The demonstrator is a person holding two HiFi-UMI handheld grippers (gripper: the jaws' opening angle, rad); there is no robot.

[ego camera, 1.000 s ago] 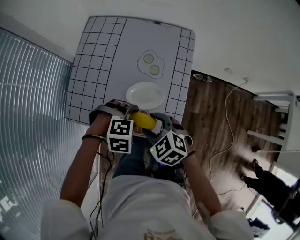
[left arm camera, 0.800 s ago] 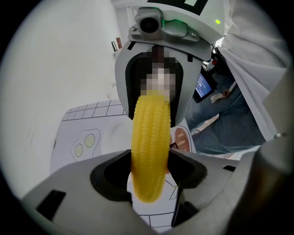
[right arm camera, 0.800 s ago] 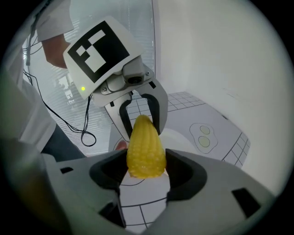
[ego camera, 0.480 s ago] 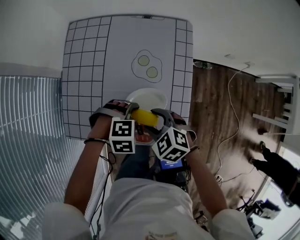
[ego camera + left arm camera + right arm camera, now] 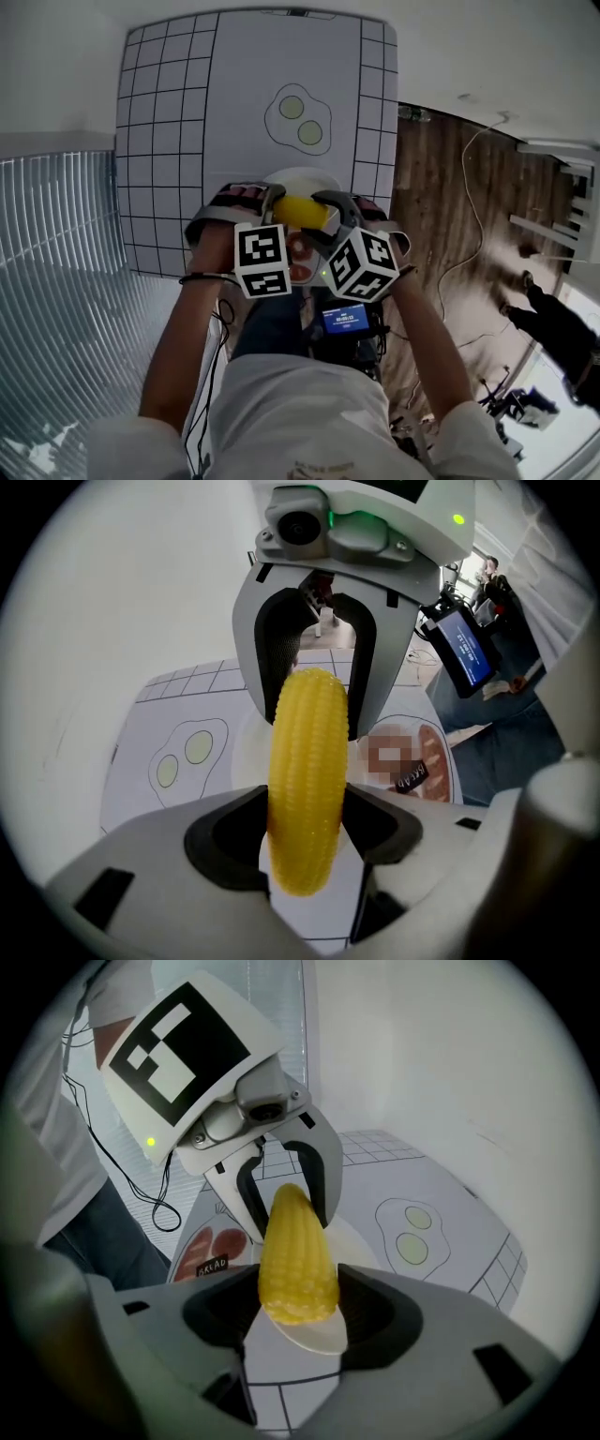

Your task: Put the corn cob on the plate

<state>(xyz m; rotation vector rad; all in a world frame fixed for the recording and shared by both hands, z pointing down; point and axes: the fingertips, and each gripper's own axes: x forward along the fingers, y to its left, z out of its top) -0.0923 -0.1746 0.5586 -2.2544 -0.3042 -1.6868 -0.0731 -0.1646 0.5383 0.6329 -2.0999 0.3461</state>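
Corn cob [image 5: 298, 210] held level between two hand-held grippers, just above the white plate [image 5: 302, 174]. Left gripper [image 5: 306, 841] is clamped on the tapered end and right gripper [image 5: 298, 1312] on the blunt end, so the cob runs straight ahead from each pair of jaws into the other. The cob looks light, stiff and ribbed, probably a slick plastic; being round, it may roll once released. A hold across its thick end seems surest. The plate lies directly beneath both jaws
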